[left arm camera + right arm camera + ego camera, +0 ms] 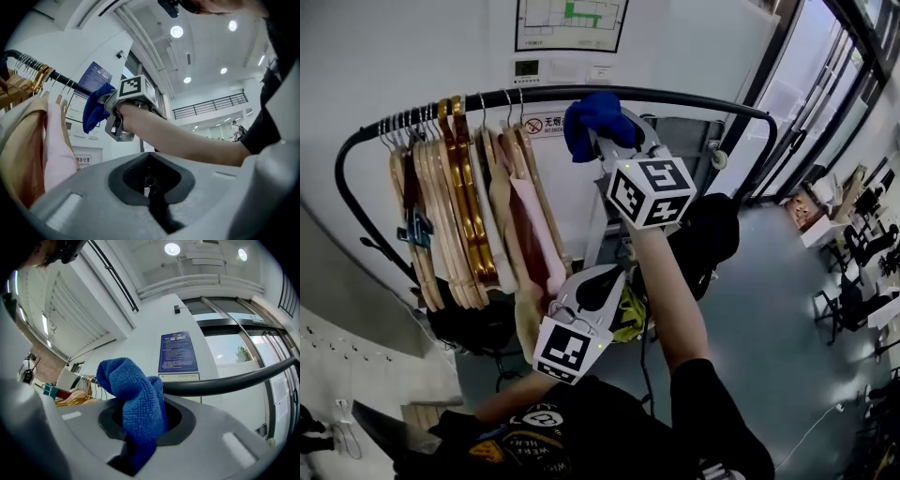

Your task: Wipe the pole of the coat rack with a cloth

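Right claw [606, 141] grasping a blue microfibre cloth [592, 117] held against the coat rack's black pole [698, 99]; left claw [150, 190] clenched, empty, near wooden hangers [464, 216].

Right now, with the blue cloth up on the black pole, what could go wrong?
Two things, maybe. The hangers hang close beside the blue cloth, so a swipe that way could knock them along the pole. Also, the right gripper pinches only a bunched part of the cloth, so rubbing hard might tug it loose.
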Motion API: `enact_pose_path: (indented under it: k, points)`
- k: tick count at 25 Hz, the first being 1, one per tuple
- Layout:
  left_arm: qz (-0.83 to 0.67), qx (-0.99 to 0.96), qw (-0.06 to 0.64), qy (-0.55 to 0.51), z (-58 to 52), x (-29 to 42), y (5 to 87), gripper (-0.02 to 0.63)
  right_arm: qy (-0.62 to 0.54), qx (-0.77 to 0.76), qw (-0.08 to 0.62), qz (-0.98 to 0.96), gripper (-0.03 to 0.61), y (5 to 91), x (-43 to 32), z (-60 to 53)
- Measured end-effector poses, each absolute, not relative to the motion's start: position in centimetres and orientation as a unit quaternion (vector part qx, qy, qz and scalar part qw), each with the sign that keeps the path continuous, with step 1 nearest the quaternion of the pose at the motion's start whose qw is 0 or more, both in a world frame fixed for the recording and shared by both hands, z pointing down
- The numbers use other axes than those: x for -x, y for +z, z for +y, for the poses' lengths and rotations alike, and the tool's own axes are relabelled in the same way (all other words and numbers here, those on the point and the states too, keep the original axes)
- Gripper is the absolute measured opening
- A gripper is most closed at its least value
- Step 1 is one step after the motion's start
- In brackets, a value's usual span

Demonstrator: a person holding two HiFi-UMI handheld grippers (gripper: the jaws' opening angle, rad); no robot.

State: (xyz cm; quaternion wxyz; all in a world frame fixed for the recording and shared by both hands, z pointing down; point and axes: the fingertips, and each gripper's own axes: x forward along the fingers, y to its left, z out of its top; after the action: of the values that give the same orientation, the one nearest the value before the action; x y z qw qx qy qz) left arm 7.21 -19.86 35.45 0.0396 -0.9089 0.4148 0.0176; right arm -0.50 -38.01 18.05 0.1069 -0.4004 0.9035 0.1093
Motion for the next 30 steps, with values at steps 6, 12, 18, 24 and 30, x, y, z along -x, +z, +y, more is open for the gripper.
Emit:
enact_pose_path:
  k: [6,12,18,24,30]
  points:
    - [0.408,0.912,0.042,0.015,-20.9,-9.0,35.5,-0.006,0.098,0.443,0.125,0.882,0.087,17.2,-6.7,-40.1]
    - [0.397,0.917,0.034,0.014,-23.1,-10.7,36.3,-0.006,0.090,0.511,0.122,0.846,0.087,17.1,-16.8,-43.6]
    - [0.383,0.923,0.031,0.013,-23.8,-12.6,36.0,-0.006,0.078,0.606,0.153,0.777,0.087,15.3,-28.7,-46.9]
    - [0.374,0.927,0.030,0.005,-24.1,-13.2,36.3,-0.006,0.075,0.633,0.173,0.751,0.083,14.6,-32.0,-47.7]
    - [0.379,0.925,0.033,-0.002,-24.2,-12.5,36.6,-0.006,0.105,0.563,0.157,0.805,0.084,16.1,-21.7,-44.6]
